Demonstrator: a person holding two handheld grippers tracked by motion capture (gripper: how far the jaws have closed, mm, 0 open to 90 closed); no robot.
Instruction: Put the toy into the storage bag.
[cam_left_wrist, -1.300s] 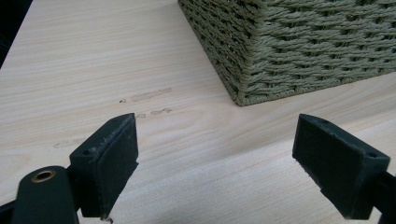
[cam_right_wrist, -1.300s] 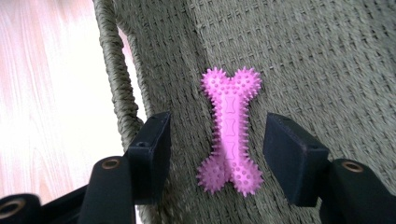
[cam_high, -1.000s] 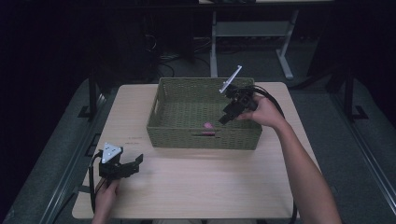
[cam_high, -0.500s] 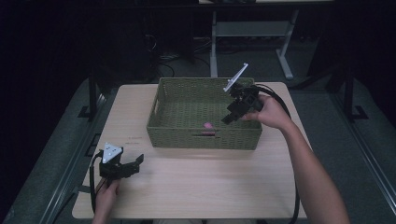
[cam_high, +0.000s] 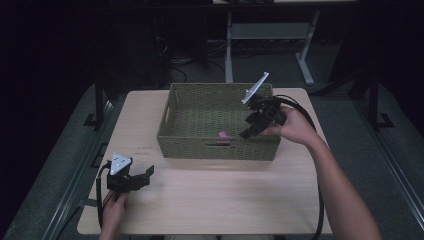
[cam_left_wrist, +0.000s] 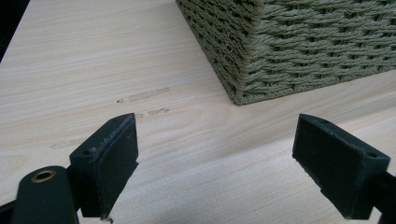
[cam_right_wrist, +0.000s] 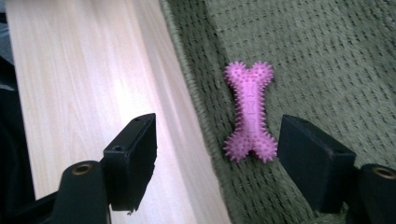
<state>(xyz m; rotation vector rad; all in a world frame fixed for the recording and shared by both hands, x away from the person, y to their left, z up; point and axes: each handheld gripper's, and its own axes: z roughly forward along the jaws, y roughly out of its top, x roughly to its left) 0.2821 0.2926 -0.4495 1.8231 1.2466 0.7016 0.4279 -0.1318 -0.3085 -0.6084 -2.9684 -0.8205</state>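
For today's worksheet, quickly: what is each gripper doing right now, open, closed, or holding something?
Left gripper: open, holding nothing, low over the table.
Right gripper: open, jaws just widened; pink bone toy lies free in the basket.

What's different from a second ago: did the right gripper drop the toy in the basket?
Yes. The right gripper has just been opening its jaws and lifted slightly back over the basket rim; nothing is between its pads. The pink bone toy lies loose on the basket floor by the near wall. The left gripper stayed open on the table; the basket did not shift.
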